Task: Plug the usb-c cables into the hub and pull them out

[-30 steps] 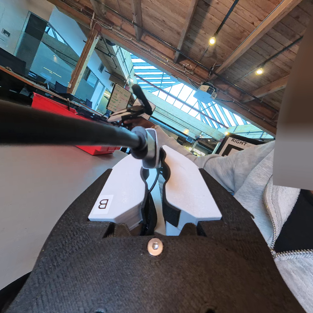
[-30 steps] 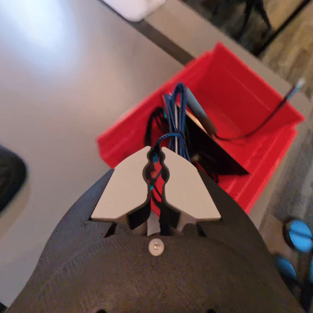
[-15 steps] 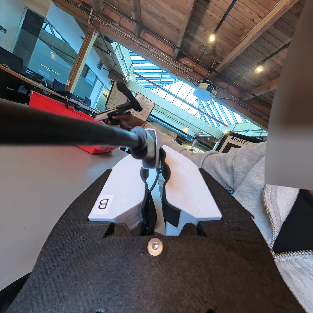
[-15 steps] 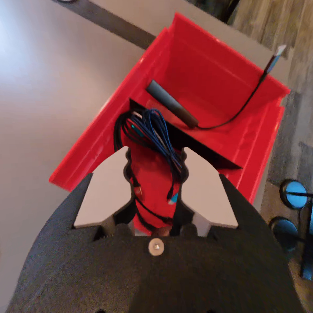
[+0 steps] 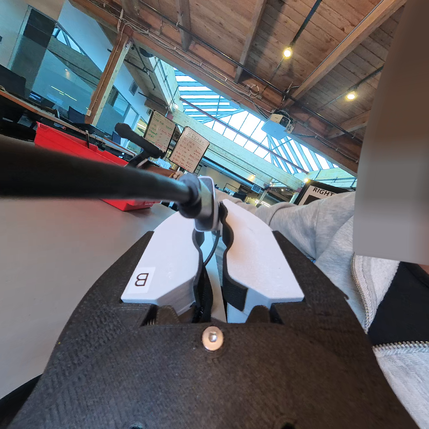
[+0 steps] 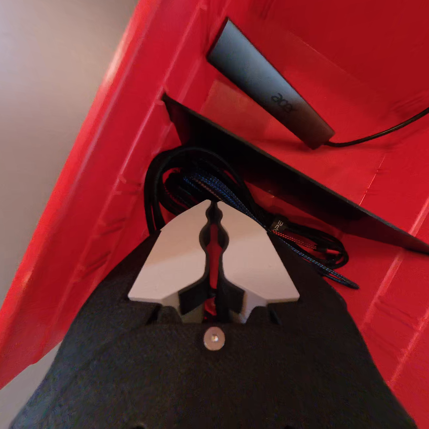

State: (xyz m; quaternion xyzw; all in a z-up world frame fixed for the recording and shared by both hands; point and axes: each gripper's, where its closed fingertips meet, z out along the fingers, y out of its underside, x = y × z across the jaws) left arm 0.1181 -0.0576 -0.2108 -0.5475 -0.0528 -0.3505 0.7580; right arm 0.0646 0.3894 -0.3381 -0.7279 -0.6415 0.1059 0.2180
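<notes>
Table (image 5: 58,255): grey, bare near the left gripper. A person's grey sleeve (image 5: 301,222) crosses behind that gripper.

Bin (image 6: 116,162): red, stands on the table; in the left wrist view it sits well off at the far left (image 5: 69,146). A black divider (image 6: 278,176) splits it into two compartments.

Hub (image 6: 262,79): grey bar, lies flat in the far compartment, its thin black lead (image 6: 383,134) running off right.

Cables (image 6: 209,183): a coiled bundle of black and blue-braided leads, in the near compartment, pressed against the divider.

Right gripper (image 6: 214,205): down inside the near compartment, tips over the coil. Jaws drawn close, only a narrow wavy slit between them. A dark strand shows in the slit near the base; whether it is pinched cannot be told, as the frame is soft there.

Left gripper (image 5: 217,209): low over the table, angled up toward the ceiling. Jaws narrow, clamped on a metal plug (image 5: 205,206) at the tips. The plug's thick black cord (image 5: 81,176) leads off left, and a thin black wire (image 5: 212,250) hangs between the fingers.
</notes>
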